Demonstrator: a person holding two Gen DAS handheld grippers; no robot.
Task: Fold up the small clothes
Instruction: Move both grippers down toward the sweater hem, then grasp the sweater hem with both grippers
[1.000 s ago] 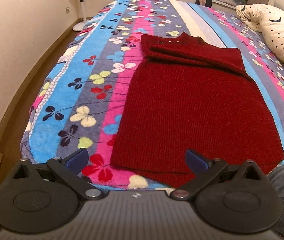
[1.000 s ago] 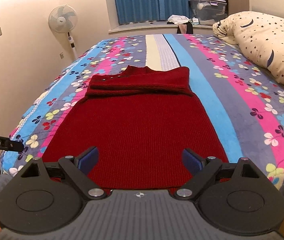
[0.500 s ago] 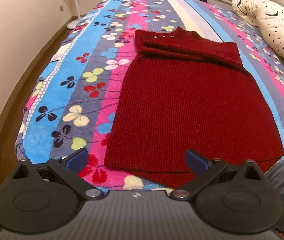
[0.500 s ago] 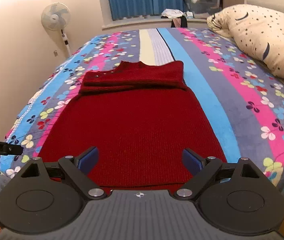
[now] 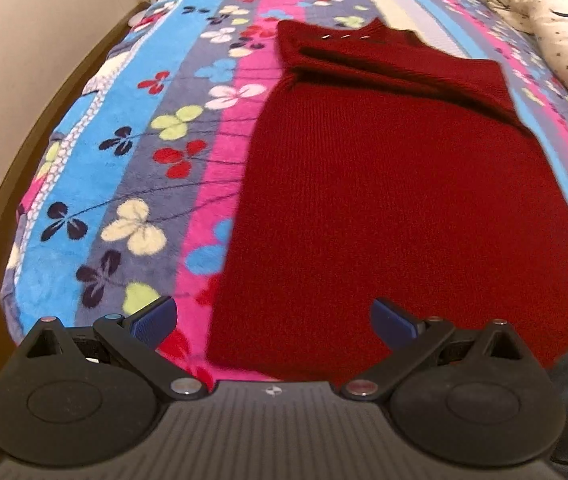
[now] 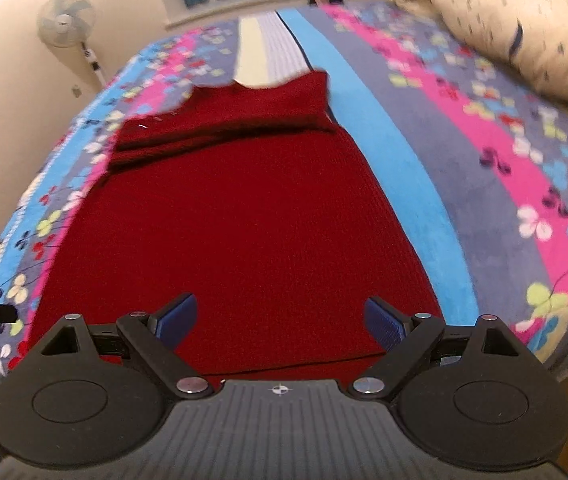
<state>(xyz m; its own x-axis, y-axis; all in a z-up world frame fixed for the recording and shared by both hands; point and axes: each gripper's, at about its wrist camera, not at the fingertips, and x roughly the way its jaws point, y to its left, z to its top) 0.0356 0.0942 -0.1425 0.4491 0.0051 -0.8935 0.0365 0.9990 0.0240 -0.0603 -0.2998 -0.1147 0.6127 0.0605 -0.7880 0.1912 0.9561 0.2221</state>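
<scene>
Red knit garment point(image 5: 396, 200) lies flat on the striped floral blanket point(image 5: 131, 184), sleeves folded across its far end. Left gripper point(image 5: 273, 320) and right gripper point(image 6: 279, 320) hover wide-jawed over its near hem.

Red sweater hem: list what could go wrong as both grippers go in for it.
1. The left gripper straddles the red sweater corner, so one finger may pinch the fleece blanket too.
2. The right gripper could catch only the top layer at the hem.
3. Lifting unevenly may undo the sleeves folded across the chest.
</scene>
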